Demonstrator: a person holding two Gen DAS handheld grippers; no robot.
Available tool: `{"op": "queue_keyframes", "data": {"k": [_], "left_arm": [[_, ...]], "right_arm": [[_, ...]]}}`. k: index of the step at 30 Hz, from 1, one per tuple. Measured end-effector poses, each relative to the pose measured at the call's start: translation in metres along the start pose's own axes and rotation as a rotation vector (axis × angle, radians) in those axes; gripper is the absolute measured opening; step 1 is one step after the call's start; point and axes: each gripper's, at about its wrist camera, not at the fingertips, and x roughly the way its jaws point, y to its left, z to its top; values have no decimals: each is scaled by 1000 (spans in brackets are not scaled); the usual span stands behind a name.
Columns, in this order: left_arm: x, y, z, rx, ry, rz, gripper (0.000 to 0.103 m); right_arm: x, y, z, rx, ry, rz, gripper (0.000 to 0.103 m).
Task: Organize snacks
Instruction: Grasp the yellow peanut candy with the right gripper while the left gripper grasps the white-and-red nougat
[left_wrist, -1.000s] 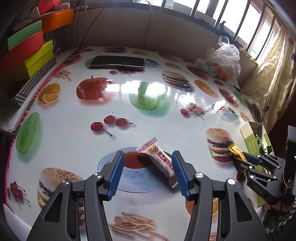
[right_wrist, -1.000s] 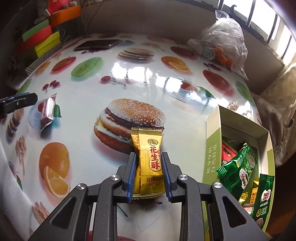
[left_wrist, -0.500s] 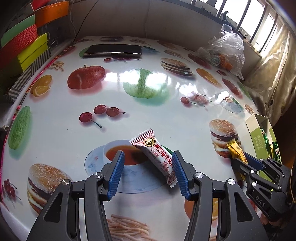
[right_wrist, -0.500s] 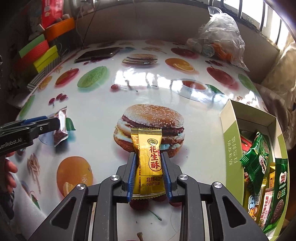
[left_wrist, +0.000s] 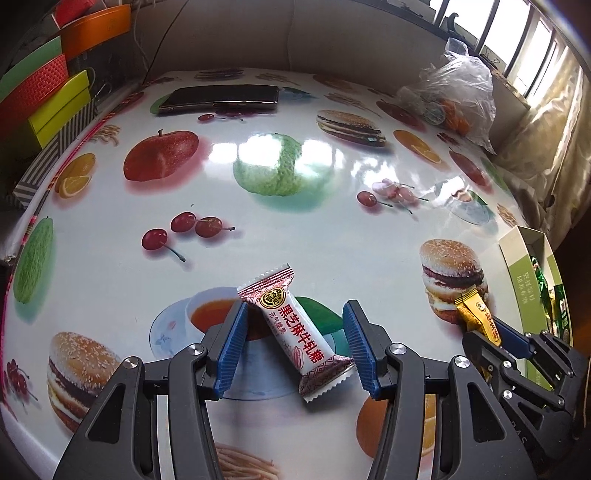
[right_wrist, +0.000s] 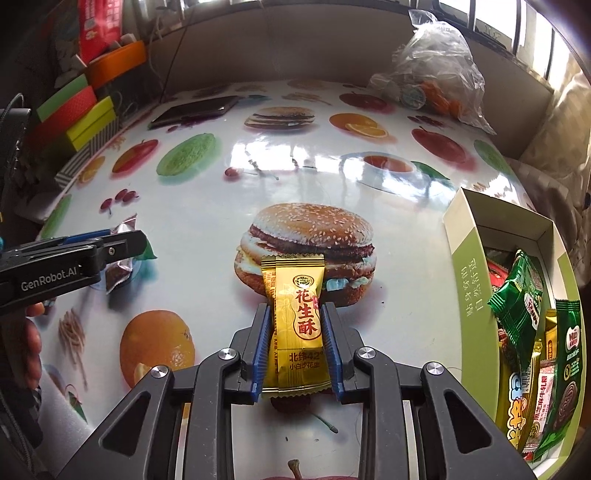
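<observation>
A white and red sesame candy (left_wrist: 297, 328) lies slanted on the food-print table between the jaws of my left gripper (left_wrist: 293, 325), which stand wide apart around it. The candy (right_wrist: 120, 258) and the left gripper (right_wrist: 122, 236) also show at the left of the right wrist view. My right gripper (right_wrist: 296, 326) is shut on a gold peanut candy (right_wrist: 297, 325) and holds it above the table over a printed burger. In the left wrist view it (left_wrist: 480, 321) is at the right. A green open box (right_wrist: 469, 288) with several snack packets stands at the right.
A black phone (left_wrist: 221, 98) lies at the far side of the table. A clear plastic bag (left_wrist: 454, 96) of items sits at the far right. Coloured boxes (left_wrist: 48, 96) are stacked beyond the left edge. The table (left_wrist: 332, 177) is glossy with printed food pictures.
Both grippers have risen or pulled back slightly, so the table looks farther away. The left jaws stay open around the sesame candy. The right gripper keeps its grip on the gold candy.
</observation>
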Motion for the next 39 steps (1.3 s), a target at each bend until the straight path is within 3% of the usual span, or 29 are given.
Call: {"op": "queue_keyframes", "data": {"k": [10, 15, 16, 19, 39], "left_arm": [[0, 0, -3, 8, -9, 40, 54], [-1, 0, -4, 18, -17, 49, 36], [-1, 0, -4, 23, -17, 51, 27], [-2, -1, -5, 33, -17, 46, 20], [-30, -10, -14, 68, -67, 9, 19]], "right_arm": [[-1, 1, -1, 3, -10, -8, 26], [-1, 0, -2, 15, -13, -7, 26], [-1, 0, -3, 16, -14, -8, 26], [-2, 0, -4, 22, -16, -9, 26], [-19, 2, -9, 49, -48, -24, 23]]}}
